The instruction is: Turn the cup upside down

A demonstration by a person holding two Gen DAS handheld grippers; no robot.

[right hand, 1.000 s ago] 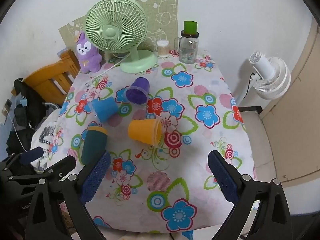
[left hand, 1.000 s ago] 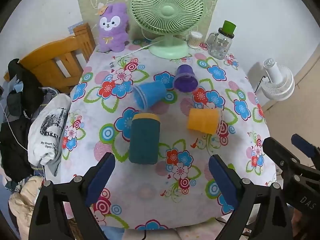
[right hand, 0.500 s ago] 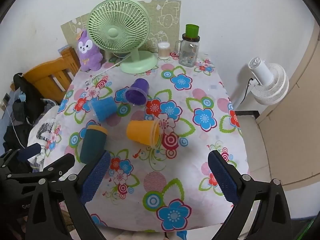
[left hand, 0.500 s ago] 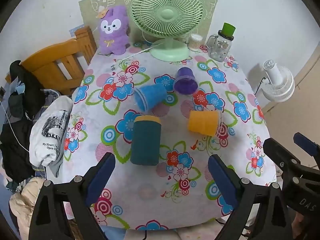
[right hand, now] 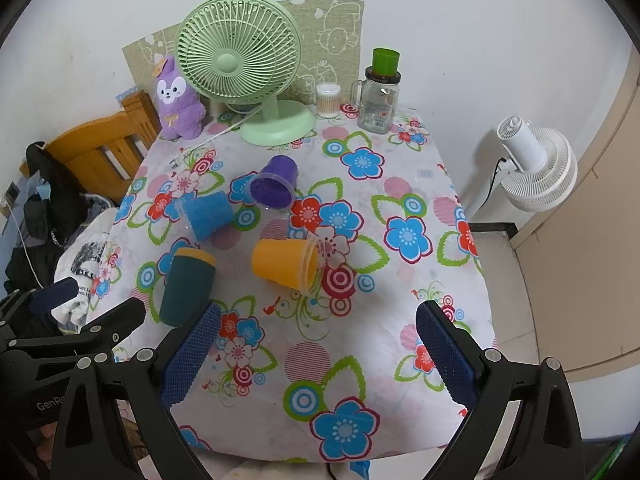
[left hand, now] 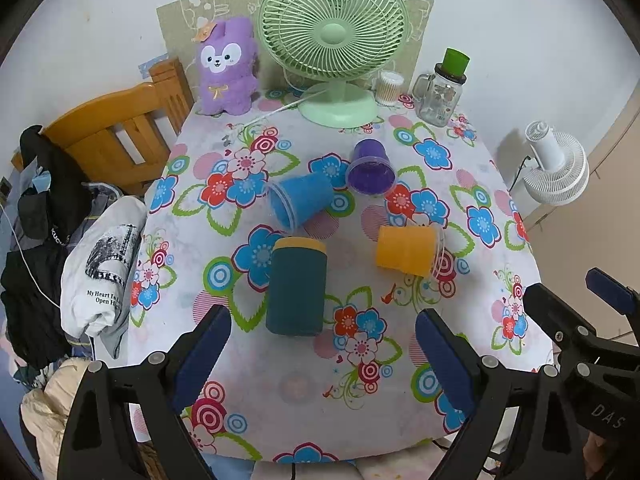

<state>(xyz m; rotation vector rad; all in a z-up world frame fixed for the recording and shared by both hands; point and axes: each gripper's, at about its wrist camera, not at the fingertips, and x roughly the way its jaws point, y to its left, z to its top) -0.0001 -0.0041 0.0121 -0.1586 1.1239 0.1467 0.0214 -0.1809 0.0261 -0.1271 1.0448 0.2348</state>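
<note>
Several cups lie on their sides on the flowered tablecloth [left hand: 304, 396]. A dark teal cup [left hand: 296, 288] with a yellow rim lies nearest, a blue cup [left hand: 300, 200] behind it, a purple cup [left hand: 370, 168] further back and an orange cup [left hand: 406, 250] to the right. They also show in the right wrist view: teal cup [right hand: 188, 286], blue cup [right hand: 208, 214], purple cup [right hand: 274, 188], orange cup [right hand: 286, 262]. My left gripper [left hand: 324, 352] is open and empty above the near table edge. My right gripper [right hand: 316, 354] is open and empty too.
A green desk fan [left hand: 334, 36], a purple plush toy [left hand: 226, 68], a cotton swab jar [left hand: 390, 88] and a glass mug with a green lid [left hand: 442, 92] stand at the back. A wooden chair [left hand: 116, 136] with clothes is left, a white fan [left hand: 554, 168] right.
Both grippers have pulled back and risen slightly, so the table looks a little smaller and further. The cups have not moved.
</note>
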